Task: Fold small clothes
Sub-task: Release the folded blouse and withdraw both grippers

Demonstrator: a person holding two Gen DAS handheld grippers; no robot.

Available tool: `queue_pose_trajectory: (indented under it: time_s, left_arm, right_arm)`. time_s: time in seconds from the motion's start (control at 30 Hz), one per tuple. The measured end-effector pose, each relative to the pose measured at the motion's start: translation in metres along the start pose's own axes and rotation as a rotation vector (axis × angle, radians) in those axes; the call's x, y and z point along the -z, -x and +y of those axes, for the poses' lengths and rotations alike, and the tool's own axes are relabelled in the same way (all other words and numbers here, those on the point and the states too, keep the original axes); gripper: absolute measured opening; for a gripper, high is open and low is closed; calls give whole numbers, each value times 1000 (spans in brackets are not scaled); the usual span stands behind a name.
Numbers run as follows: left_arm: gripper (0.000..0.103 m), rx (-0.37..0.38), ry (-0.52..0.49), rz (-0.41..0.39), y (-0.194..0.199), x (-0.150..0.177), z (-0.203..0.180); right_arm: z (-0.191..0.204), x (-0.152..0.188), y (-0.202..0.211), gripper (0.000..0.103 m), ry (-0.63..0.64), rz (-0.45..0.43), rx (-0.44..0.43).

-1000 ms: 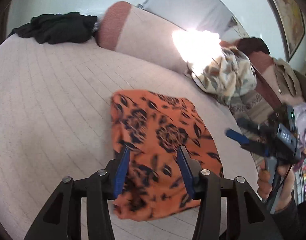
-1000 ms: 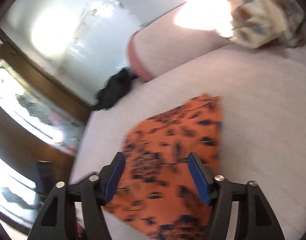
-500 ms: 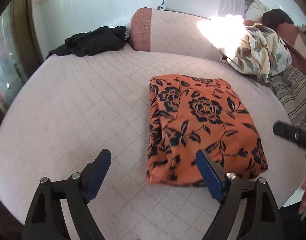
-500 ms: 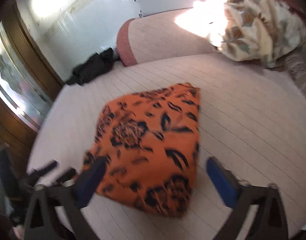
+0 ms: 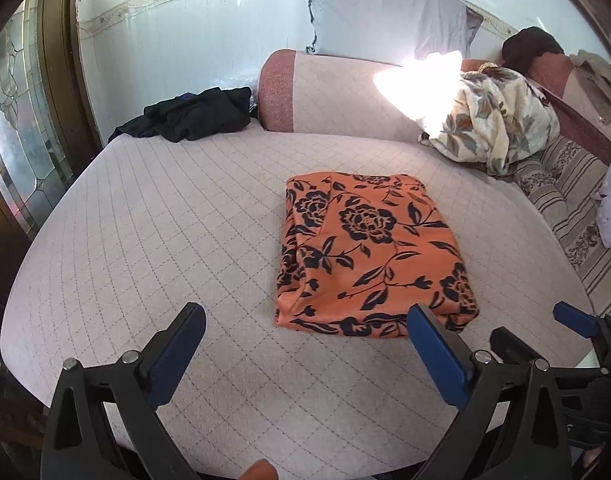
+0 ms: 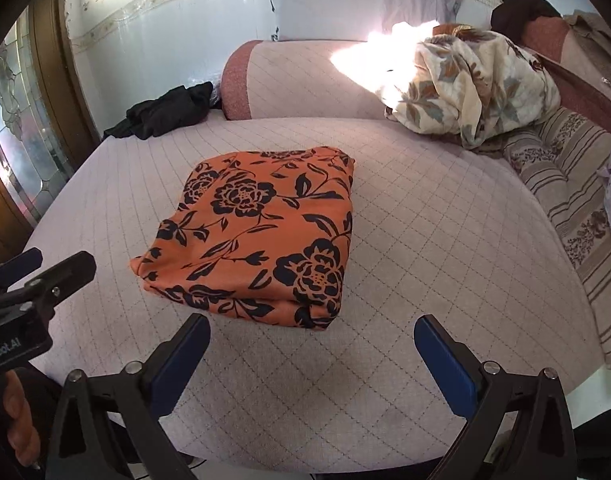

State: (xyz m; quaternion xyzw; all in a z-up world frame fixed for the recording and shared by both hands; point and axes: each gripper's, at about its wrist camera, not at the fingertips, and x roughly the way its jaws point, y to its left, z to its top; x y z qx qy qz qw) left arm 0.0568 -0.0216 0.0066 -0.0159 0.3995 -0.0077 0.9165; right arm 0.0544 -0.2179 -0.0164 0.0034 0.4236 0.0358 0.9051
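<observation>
An orange cloth with black flowers (image 5: 369, 252) lies folded into a neat rectangle on the quilted pink mattress (image 5: 165, 240); it also shows in the right wrist view (image 6: 261, 236). My left gripper (image 5: 305, 332) is open and empty, held back above the mattress's near edge, in front of the cloth. My right gripper (image 6: 311, 344) is open and empty too, just short of the cloth's near edge. The right gripper's tips show at the right of the left wrist view (image 5: 545, 328). The left gripper shows at the left of the right wrist view (image 6: 45, 268).
A black garment (image 5: 193, 114) lies in the far left corner. A pink bolster (image 5: 329, 96) and a grey pillow (image 5: 385, 12) stand at the back. A floral bundle (image 5: 493, 120) and a striped cushion (image 5: 573, 208) lie at the right. A wooden glass door (image 5: 21, 120) is left.
Both grippers have opened wide and pulled back from the orange cloth toward the mattress's near edge. The cloth now lies flat and folded, apart from both.
</observation>
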Motion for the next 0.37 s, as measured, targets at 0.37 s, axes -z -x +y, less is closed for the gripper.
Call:
queue_pose_trajectory:
  time_s: [0.37]
  left_arm:
    - [103, -37, -18, 16, -6, -7, -9]
  right_arm:
    - [1, -5, -2, 103, 8, 4, 1]
